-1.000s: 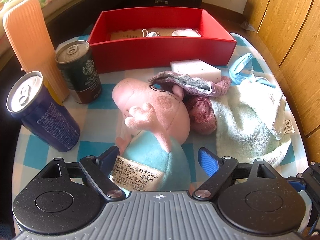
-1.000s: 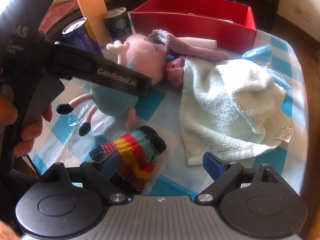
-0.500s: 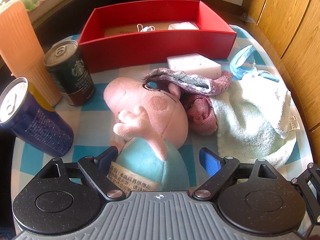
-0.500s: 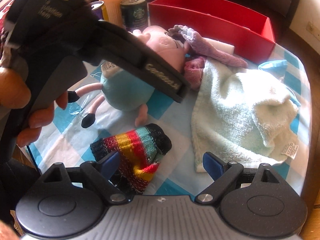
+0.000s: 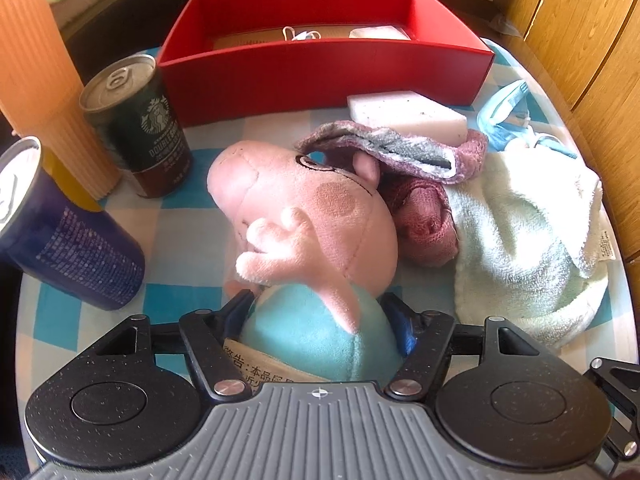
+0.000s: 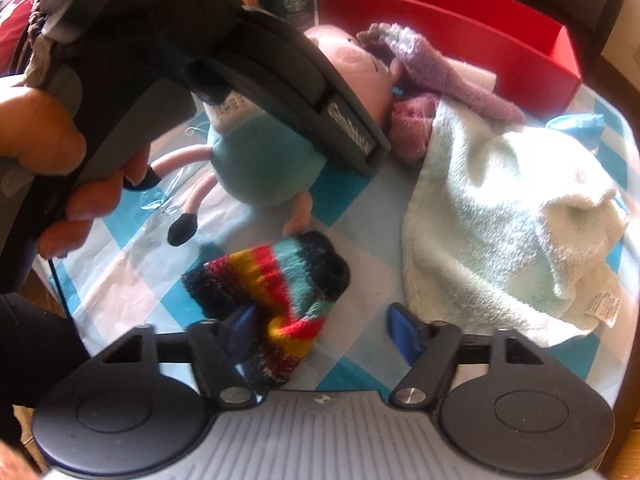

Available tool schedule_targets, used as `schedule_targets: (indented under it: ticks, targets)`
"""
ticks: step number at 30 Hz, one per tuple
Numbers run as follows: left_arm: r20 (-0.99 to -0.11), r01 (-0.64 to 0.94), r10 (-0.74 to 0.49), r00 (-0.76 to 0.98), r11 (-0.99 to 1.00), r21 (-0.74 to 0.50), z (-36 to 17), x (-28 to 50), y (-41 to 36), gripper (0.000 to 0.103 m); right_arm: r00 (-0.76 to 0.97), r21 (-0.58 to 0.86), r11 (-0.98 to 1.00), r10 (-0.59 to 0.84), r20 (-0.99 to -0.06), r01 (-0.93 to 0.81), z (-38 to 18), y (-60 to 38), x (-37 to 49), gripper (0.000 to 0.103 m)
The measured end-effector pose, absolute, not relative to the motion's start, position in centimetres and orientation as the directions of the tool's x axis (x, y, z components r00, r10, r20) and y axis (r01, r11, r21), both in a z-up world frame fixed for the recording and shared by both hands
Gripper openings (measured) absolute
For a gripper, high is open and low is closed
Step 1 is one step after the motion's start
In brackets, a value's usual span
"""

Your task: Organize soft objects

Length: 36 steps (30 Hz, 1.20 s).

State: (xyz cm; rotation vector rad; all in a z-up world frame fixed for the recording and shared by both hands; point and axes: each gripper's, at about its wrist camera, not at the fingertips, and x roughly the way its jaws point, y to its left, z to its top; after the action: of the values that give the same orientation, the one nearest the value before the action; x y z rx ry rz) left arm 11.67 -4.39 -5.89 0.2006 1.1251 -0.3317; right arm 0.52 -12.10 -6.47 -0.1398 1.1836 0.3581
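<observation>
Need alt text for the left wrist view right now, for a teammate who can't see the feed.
The left gripper is closed on the blue body of a pink pig plush toy lying on a checked tablecloth. Behind it sit a red box, two cans and an orange bottle; cloths and a pale towel lie right.

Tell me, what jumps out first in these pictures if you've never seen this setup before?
The pink pig plush toy in a blue dress lies mid-table, and the left gripper has its fingers pressed against the toy's blue body. Behind it sits a bright red box, with two drink cans to the left. In the right wrist view, a rainbow-striped knit sock lies just ahead of the open right gripper, beside a pale green towel.
</observation>
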Motion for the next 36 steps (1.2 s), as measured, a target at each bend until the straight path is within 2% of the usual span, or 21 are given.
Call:
schedule_targets:
  ticks: [1, 4, 6, 11, 14, 24, 25, 26, 27, 29, 33, 35, 36]
  targets:
    - [-0.908, 0.361, -0.158, 0.389, 0.932, -0.008, -5.9, 11.6, -4.3, 0.068, 0.328, 0.080, 0.934, 0.202, -0.923, -0.348, -6.4, -12.1, 0.5, 0.038]
    - [-0.907, 0.350, -0.170, 0.385, 0.936, -0.027, -5.7, 11.5, -3.8, 0.067, 0.325, 0.093, 0.932, 0.213, -0.921, -0.349, -6.2, -12.2, 0.5, 0.027]
    - [-0.907, 0.342, -0.177, 0.382, 0.939, -0.039, -5.5, 11.4, -3.5, 0.068, 0.322, 0.111, 0.933, 0.228, -0.919, -0.343, -5.7, -12.4, 0.3, 0.017]
    - [-0.901, 0.343, -0.191, 0.390, 0.938, -0.050, -4.9, 10.8, -3.0, 0.068, 0.322, 0.131, 0.935, 0.242, -0.915, -0.331, -5.3, -14.2, 0.8, 0.010]
    - [-0.899, 0.345, -0.195, 0.392, 0.937, -0.052, -4.8, 10.4, -2.8, 0.068, 0.314, 0.148, 0.935, 0.254, -0.915, -0.324, -5.1, -15.0, 0.9, 0.000]
    - [-0.899, 0.336, -0.190, 0.394, 0.940, -0.051, -4.6, 8.3, -1.8, 0.067, 0.312, 0.146, 0.945, 0.239, -0.920, -0.294, -5.1, -15.3, 0.3, 0.000]
    - [-0.899, 0.328, -0.192, 0.392, 0.943, -0.058, -4.7, 8.3, -1.5, 0.067, 0.317, 0.144, 0.949, 0.233, -0.919, -0.281, -5.1, -15.3, 0.5, 0.001]
    - [-0.900, 0.322, -0.195, 0.389, 0.944, -0.065, -4.7, 8.3, -1.3, 0.067, 0.313, 0.154, 0.953, 0.235, -0.920, -0.262, -5.3, -15.3, 0.7, 0.014]
    - [-0.901, 0.317, -0.198, 0.387, 0.946, -0.071, -4.8, 8.3, -1.1, 0.067, 0.307, 0.171, 0.955, 0.243, -0.920, -0.244, -5.3, -15.4, 0.9, 0.038]
    - [-0.900, 0.313, -0.203, 0.385, 0.946, -0.079, -4.7, 8.5, -0.9, 0.067, 0.321, 0.202, 0.955, 0.265, -0.909, -0.215, -5.0, -15.6, 1.2, 0.060]
    - [-0.899, 0.324, -0.206, 0.386, 0.943, -0.076, -4.6, 8.7, -1.0, 0.067, 0.321, 0.279, 0.943, 0.324, -0.890, -0.180, -4.7, -15.4, 1.9, 0.062]
    - [-0.899, 0.329, -0.205, 0.387, 0.942, -0.073, -4.6, 8.8, -1.1, 0.067, 0.324, 0.233, 0.952, 0.288, -0.901, -0.198, -5.0, -14.5, 2.4, 0.062]
    - [-0.899, 0.330, -0.204, 0.388, 0.941, -0.071, -4.6, 8.8, -1.1, 0.067, 0.328, 0.178, 0.961, 0.242, -0.913, -0.212, -5.4, -13.8, 2.5, 0.058]
